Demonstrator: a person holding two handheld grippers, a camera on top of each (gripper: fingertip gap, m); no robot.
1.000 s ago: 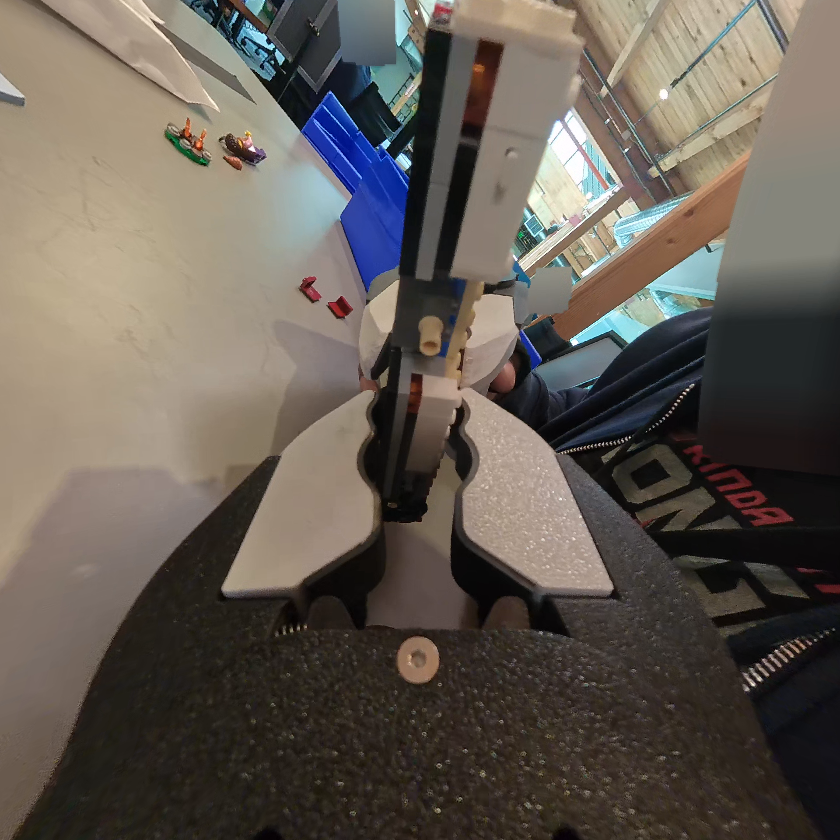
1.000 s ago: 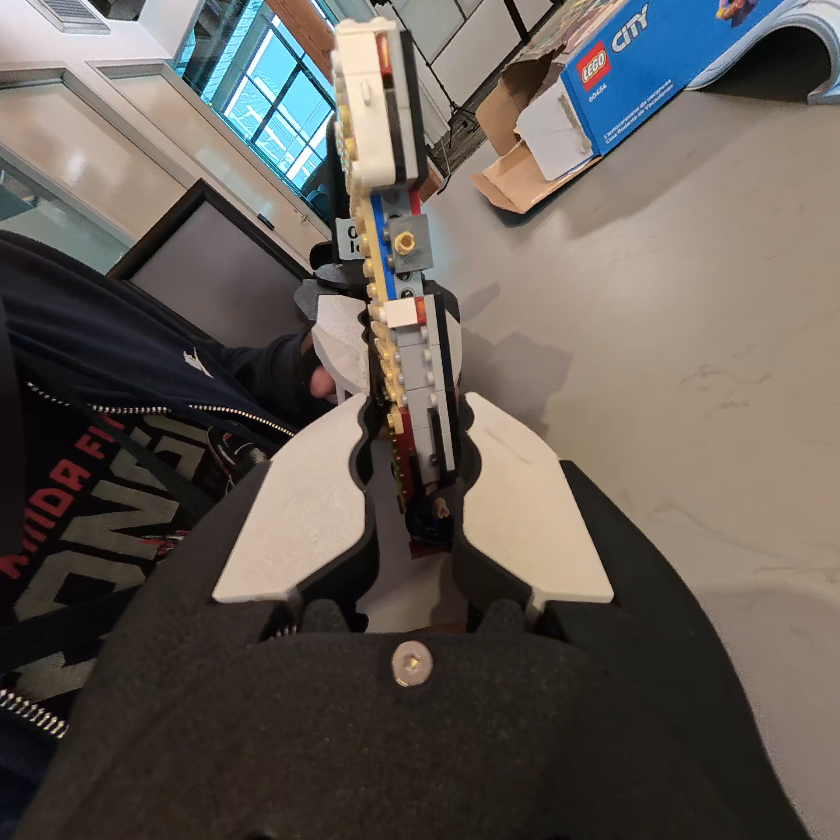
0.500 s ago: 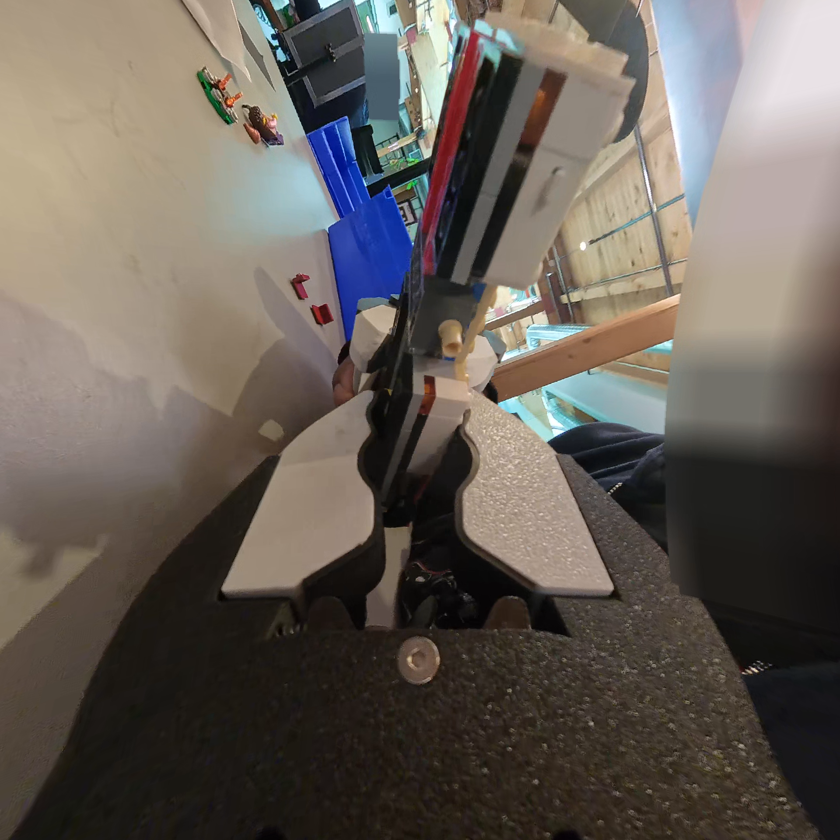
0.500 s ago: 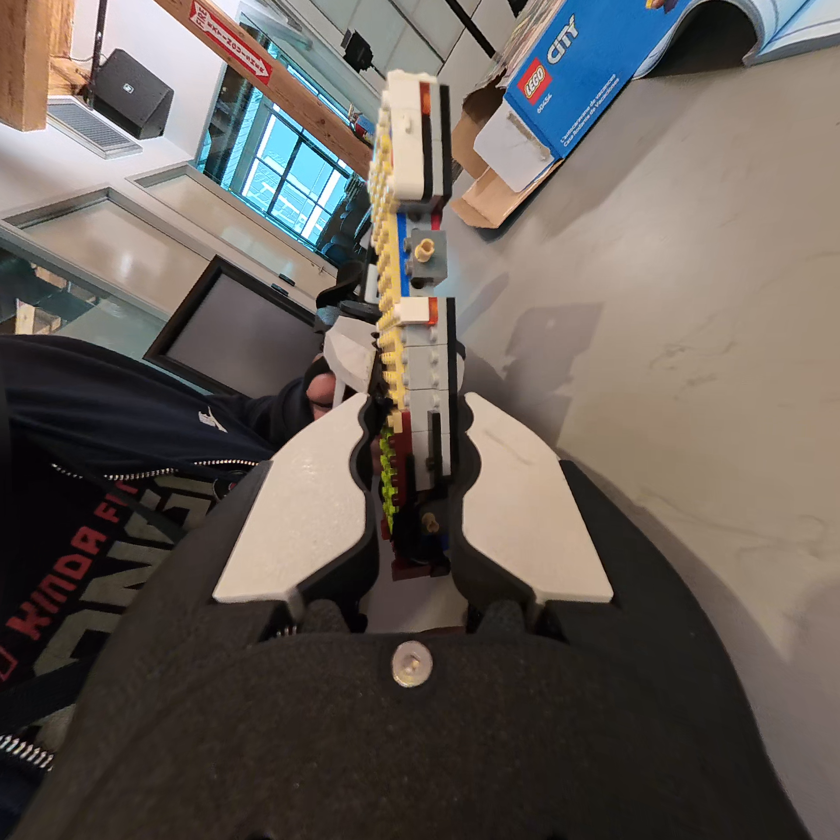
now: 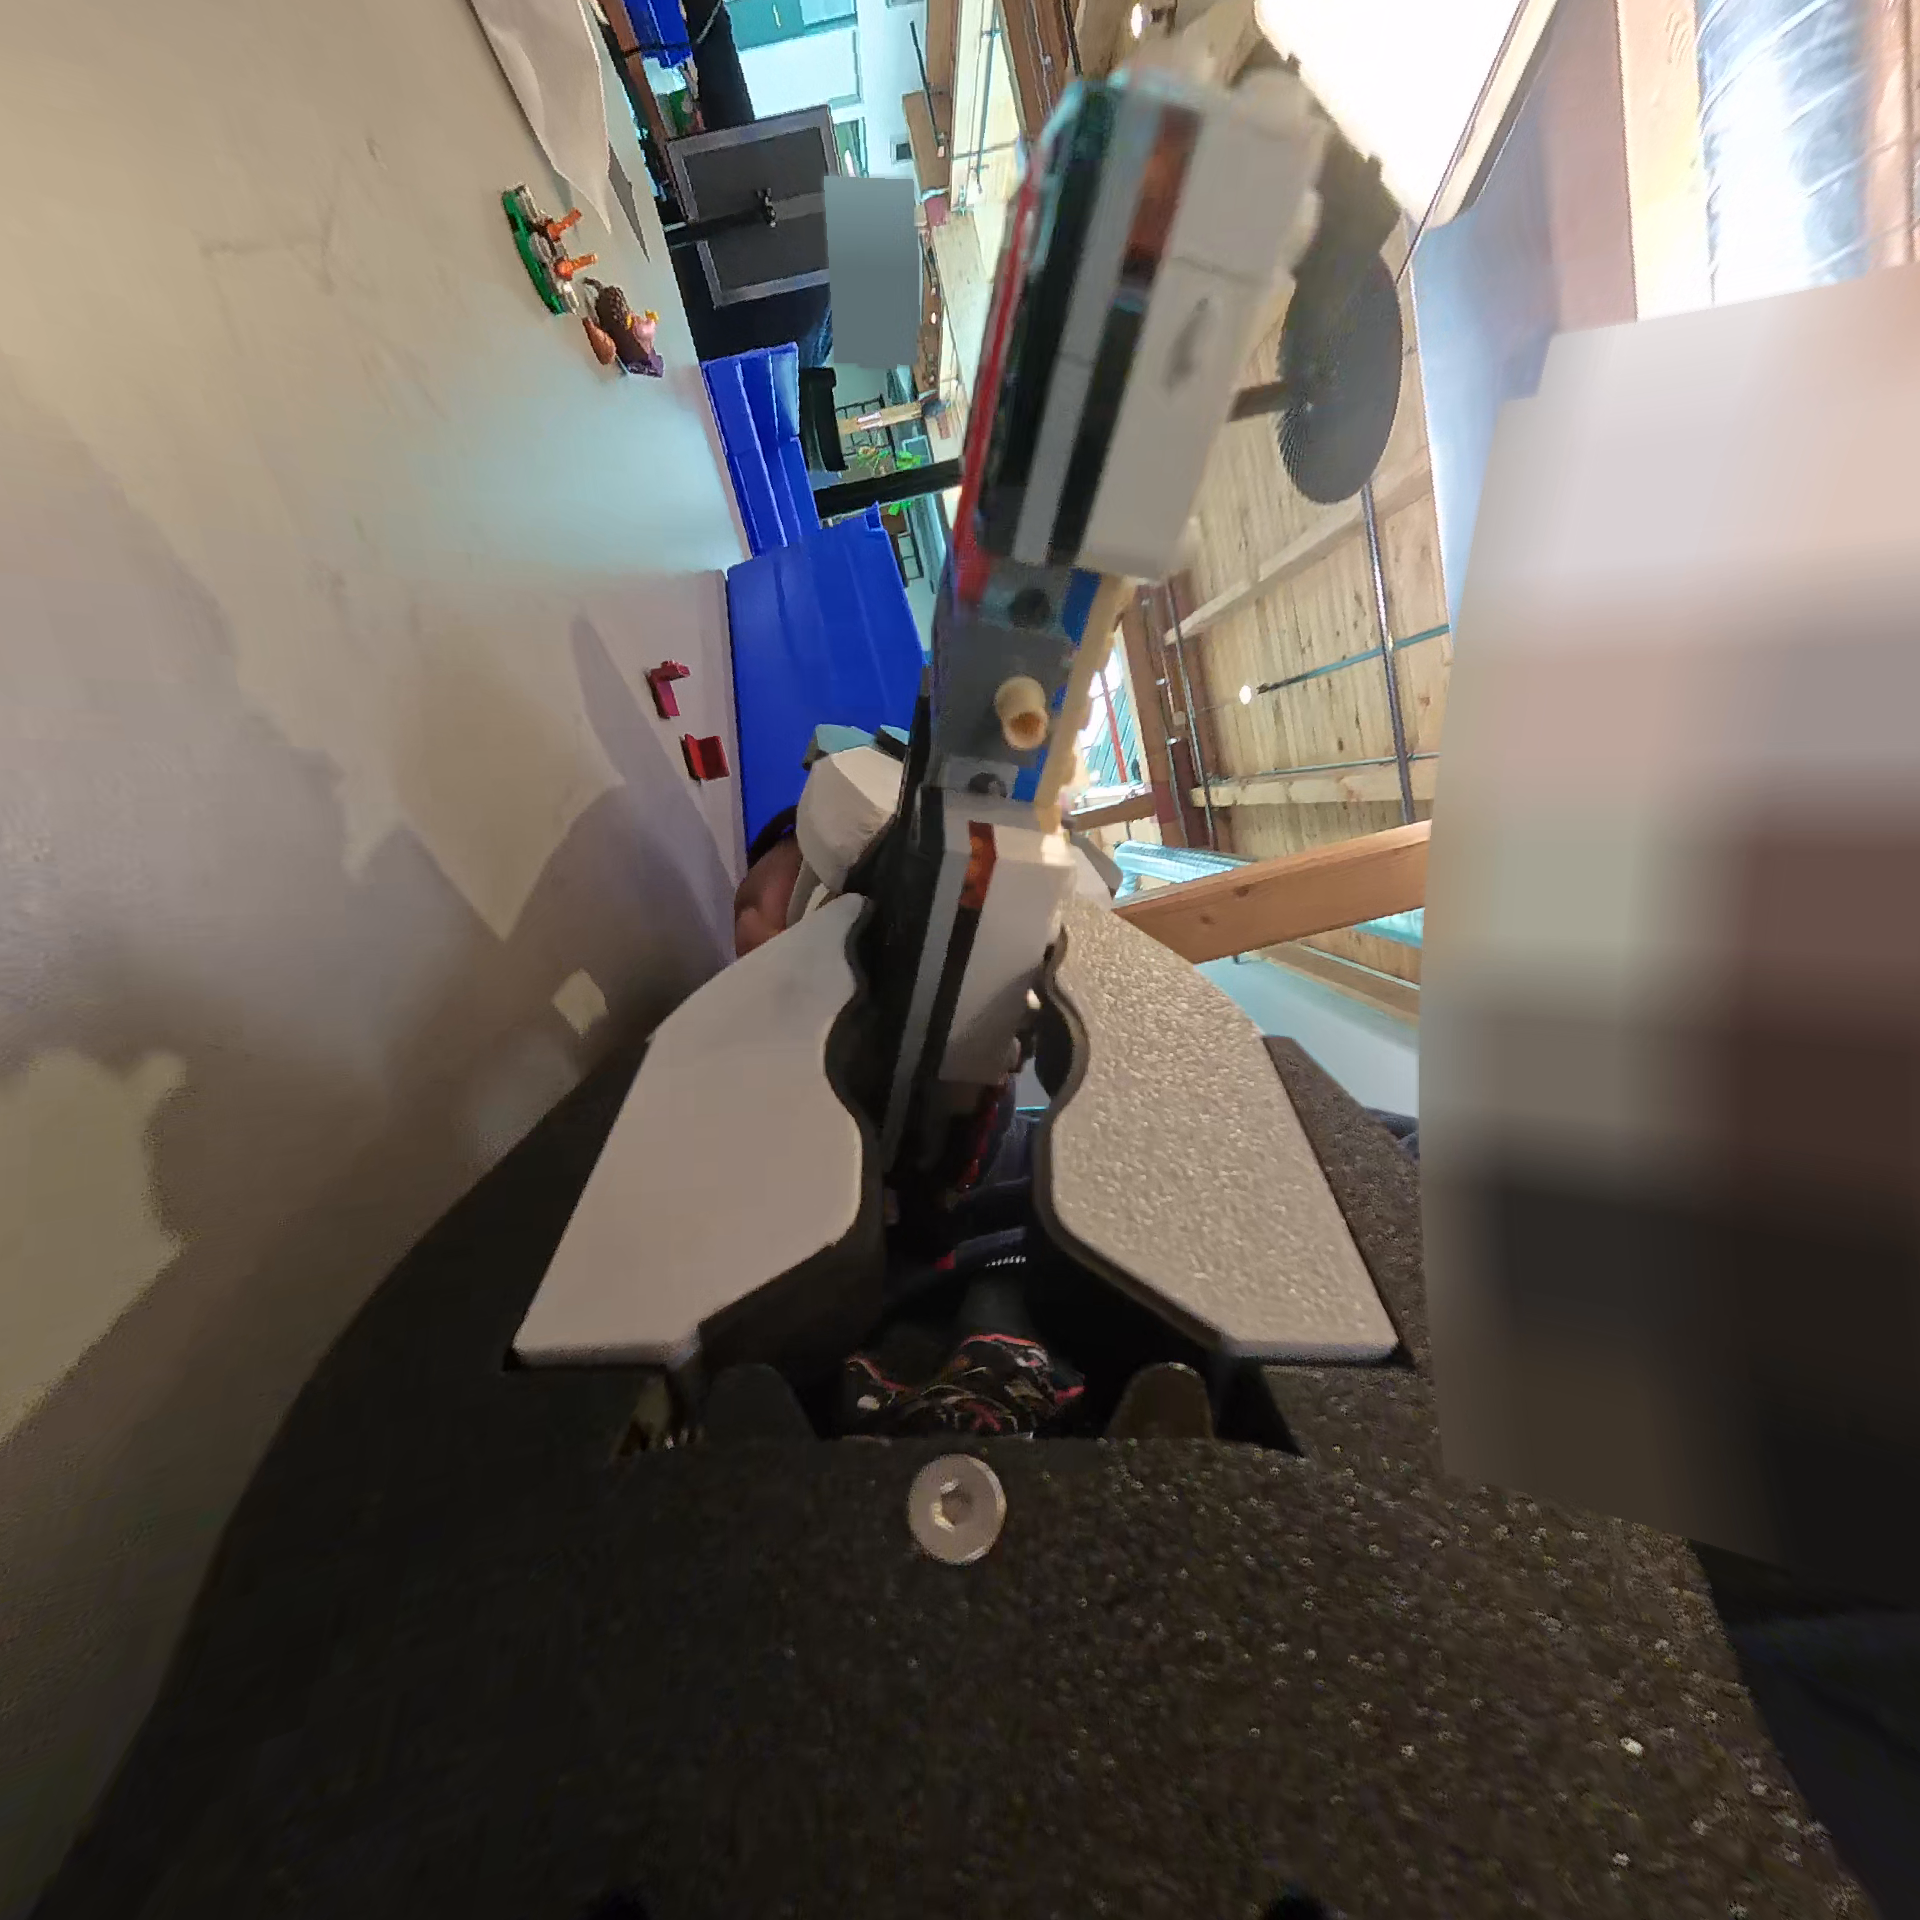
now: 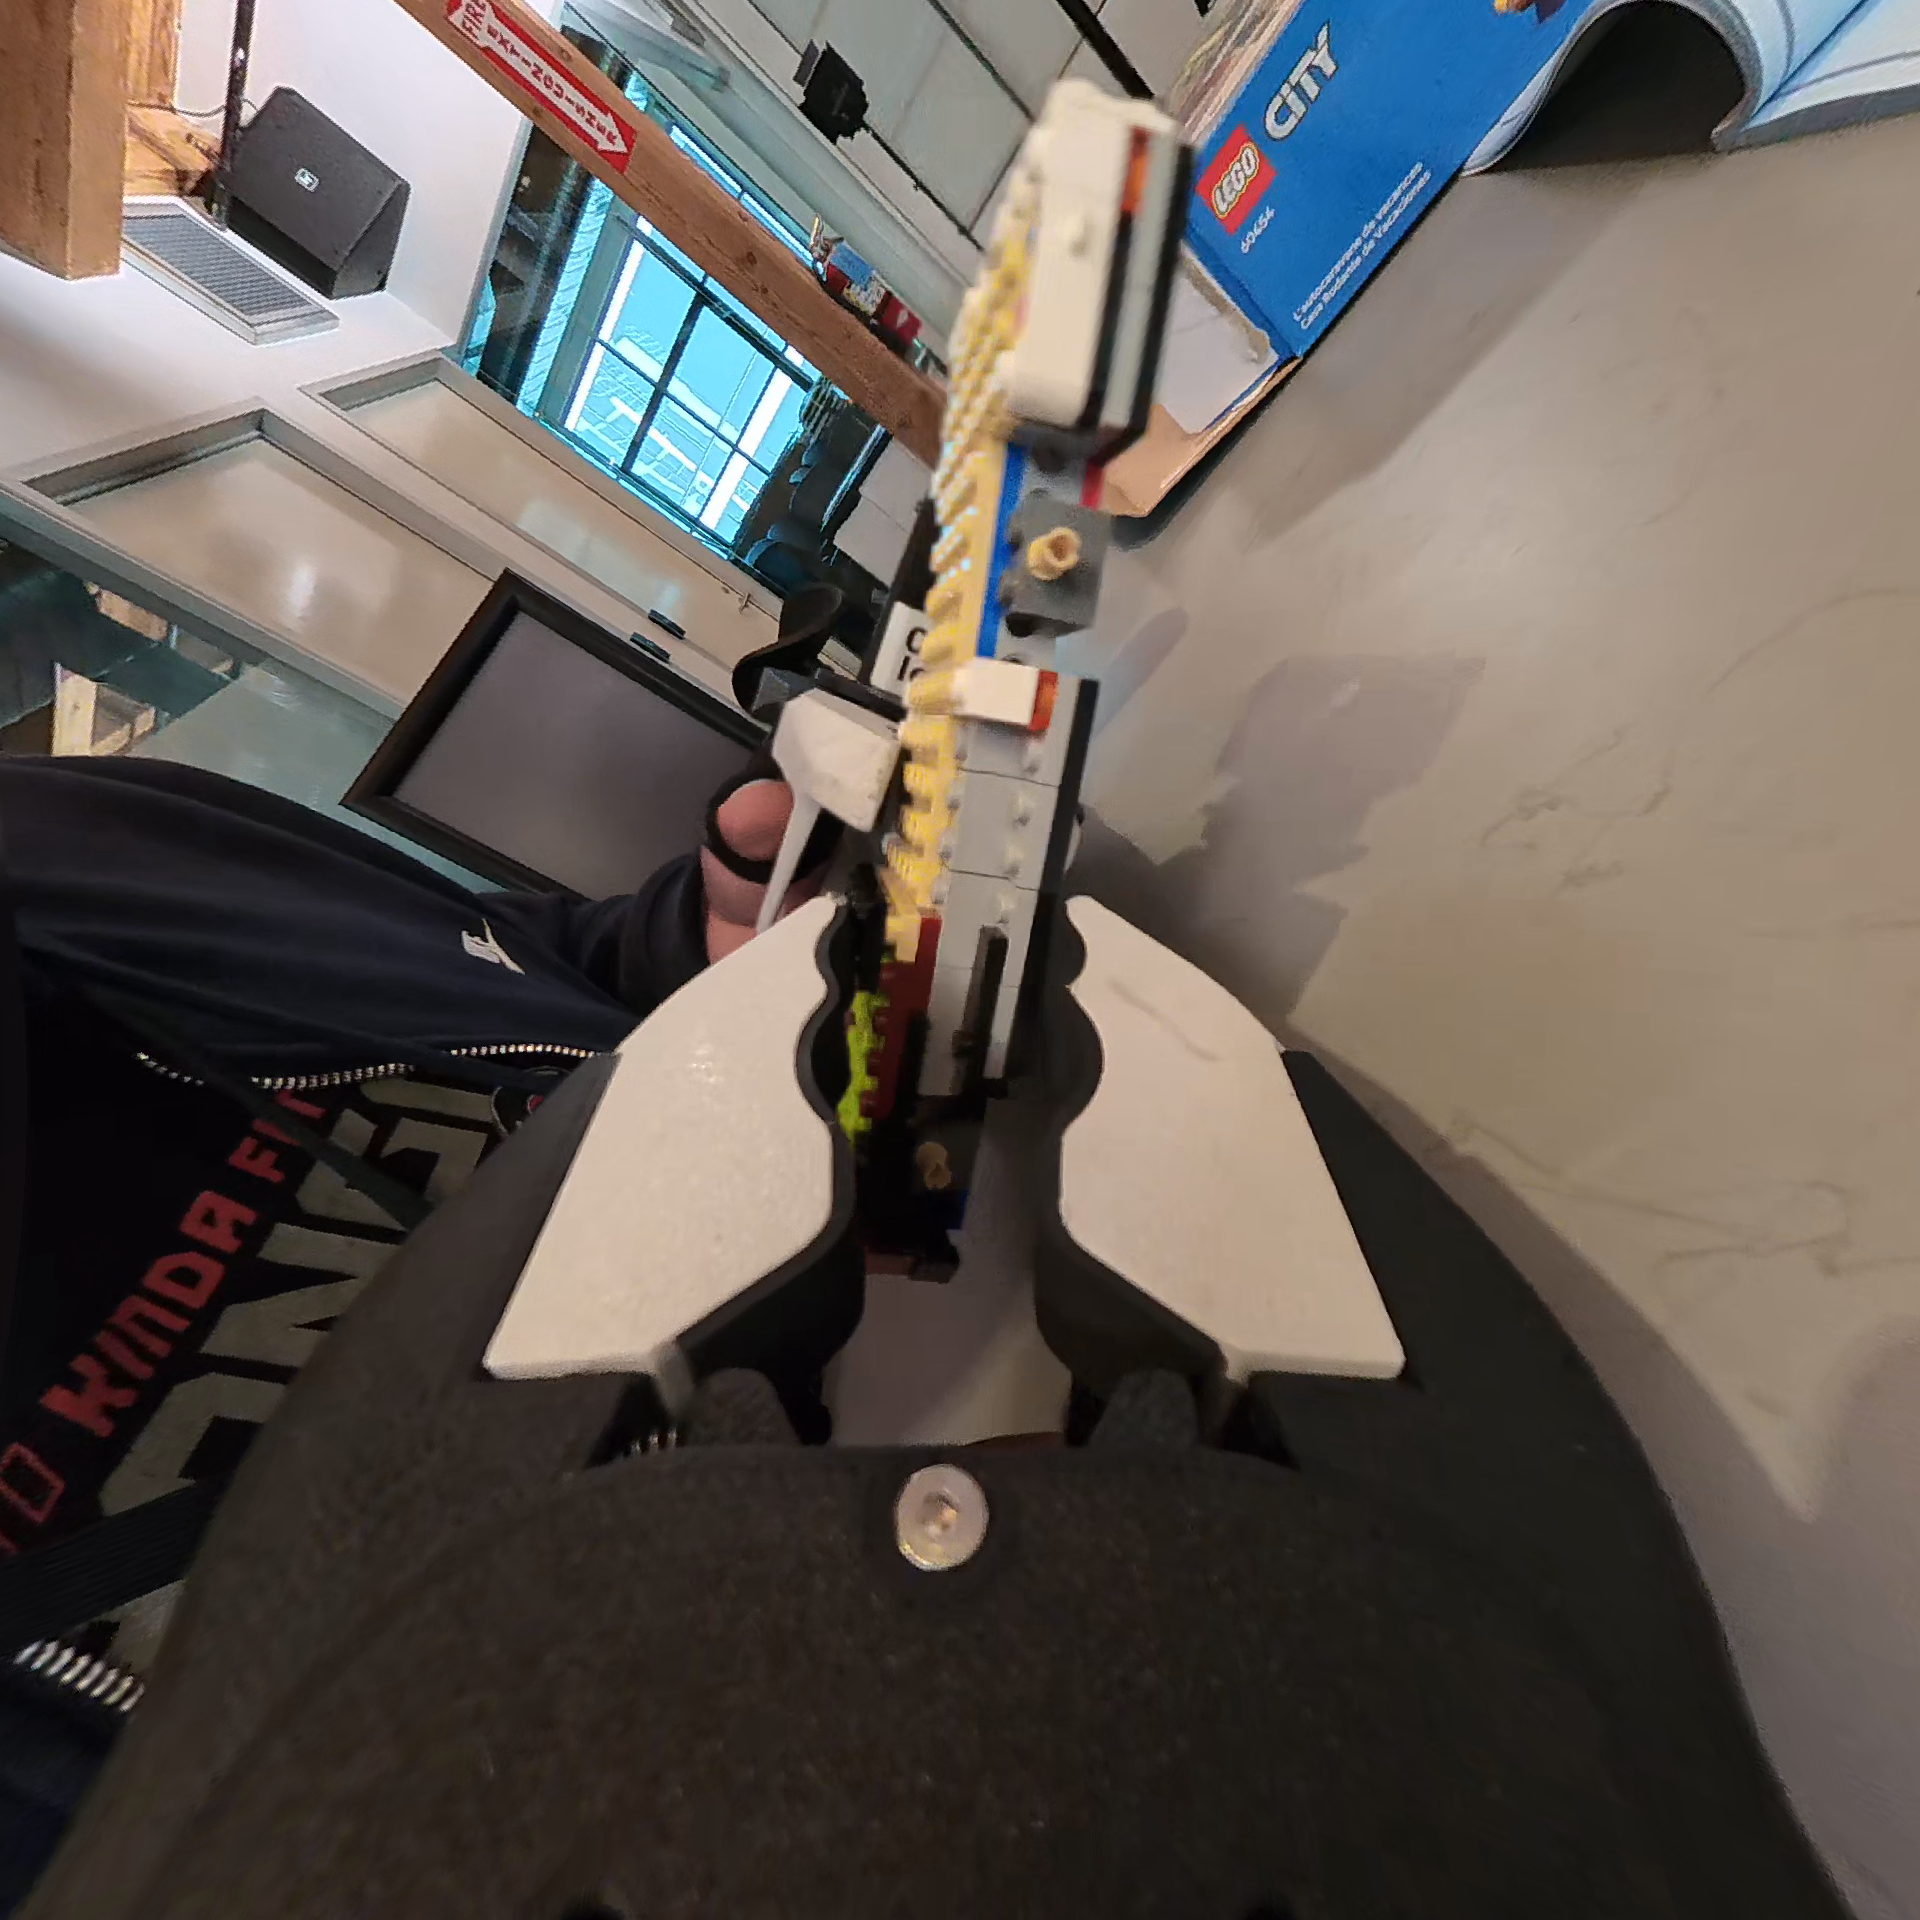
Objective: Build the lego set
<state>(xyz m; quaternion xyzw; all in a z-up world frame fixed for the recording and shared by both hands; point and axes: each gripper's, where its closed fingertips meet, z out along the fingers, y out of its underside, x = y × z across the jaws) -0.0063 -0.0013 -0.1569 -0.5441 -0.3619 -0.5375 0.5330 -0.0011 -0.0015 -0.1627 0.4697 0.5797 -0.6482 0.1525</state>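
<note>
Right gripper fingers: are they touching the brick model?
Touching. The right wrist view shows the brick model wedged between the right gripper fingers, both inner edges against its sides with no gap showing.

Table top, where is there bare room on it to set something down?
The grey table lies bare between the brick model and the blue box. In the left wrist view, a bare stretch runs from the red pieces to the small figures. Those spots are crowded.

Printed writing on blue box [image 6: 1340, 156], red beam sign [image 6: 540, 78], dark shirt [image 6: 197, 1278]
</note>
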